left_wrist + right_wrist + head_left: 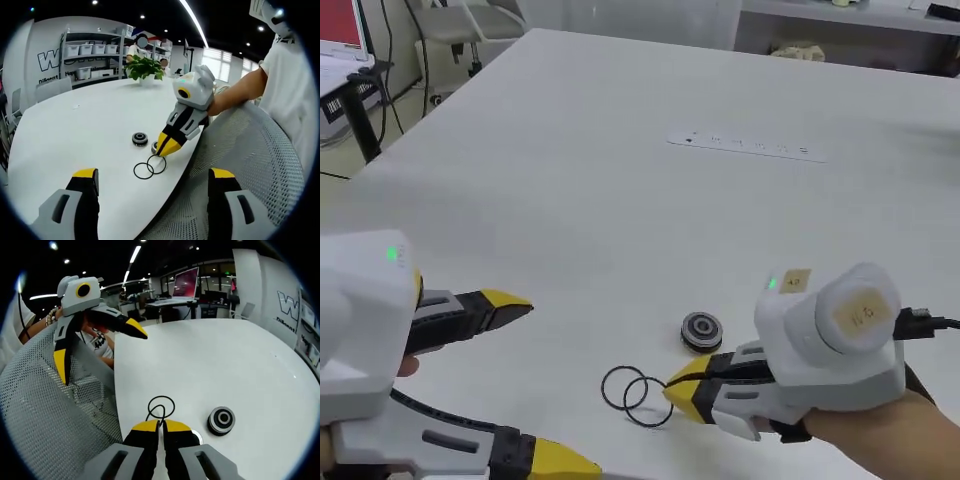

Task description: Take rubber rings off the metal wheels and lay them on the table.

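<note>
R gripper (161,423) clamped a rubber ring (161,397) nr table's (620,200) front edge; L gripper (153,176) gaped. Best was laying it flat by other ring (134,171), then releasing.

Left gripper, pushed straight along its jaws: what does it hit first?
Most likely the two overlapping rubber rings on the table, centred ahead of the open left gripper; the right gripper sits just beyond. Its height above the table is unclear.

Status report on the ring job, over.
Left tongs open, hovering clear. Right tongs shut on a rubber ring at the table; second ring lies overlapping it. Metal wheel beside, nothing blocking.
</note>
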{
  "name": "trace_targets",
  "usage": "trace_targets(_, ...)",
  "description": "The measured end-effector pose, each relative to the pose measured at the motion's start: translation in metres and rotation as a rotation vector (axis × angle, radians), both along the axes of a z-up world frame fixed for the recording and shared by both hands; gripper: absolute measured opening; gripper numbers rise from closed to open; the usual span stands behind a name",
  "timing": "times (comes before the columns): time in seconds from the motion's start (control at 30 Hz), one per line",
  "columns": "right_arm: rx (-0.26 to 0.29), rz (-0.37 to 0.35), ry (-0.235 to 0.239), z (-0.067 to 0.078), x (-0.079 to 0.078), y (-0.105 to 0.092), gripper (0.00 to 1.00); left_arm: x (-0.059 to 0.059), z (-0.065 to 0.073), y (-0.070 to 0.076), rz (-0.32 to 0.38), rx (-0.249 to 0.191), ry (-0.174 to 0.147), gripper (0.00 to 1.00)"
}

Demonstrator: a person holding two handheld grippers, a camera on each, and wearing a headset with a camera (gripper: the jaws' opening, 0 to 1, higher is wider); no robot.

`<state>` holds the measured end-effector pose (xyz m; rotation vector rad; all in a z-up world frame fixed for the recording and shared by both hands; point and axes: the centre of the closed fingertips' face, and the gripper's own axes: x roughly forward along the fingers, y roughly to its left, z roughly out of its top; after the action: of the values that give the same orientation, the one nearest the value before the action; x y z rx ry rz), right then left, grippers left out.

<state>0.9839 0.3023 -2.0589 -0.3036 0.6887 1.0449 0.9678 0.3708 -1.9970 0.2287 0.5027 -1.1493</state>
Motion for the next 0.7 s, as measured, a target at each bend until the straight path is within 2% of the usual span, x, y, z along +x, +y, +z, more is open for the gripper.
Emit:
trace_targets(0.3, -0.002, -0.013, -0.003, 0.0, 0.004, -0.003, 0.02, 0.0, 0.0, 0.0, 0.003, 0.0, 0.0, 0.88)
trace_targets(0.4, 0.012, -0.033, 0.005, 0.003, 0.007, -0.005, 0.02, 0.0, 0.0, 0.001, 0.004, 0.001, -0.001, 0.88)
trace_targets(0.7, 0.064, -0.098, -0.014, 0.018, 0.02, -0.013, 0.02, 0.001, 0.0, 0.001, 0.009, 0.002, -0.007, 0.88)
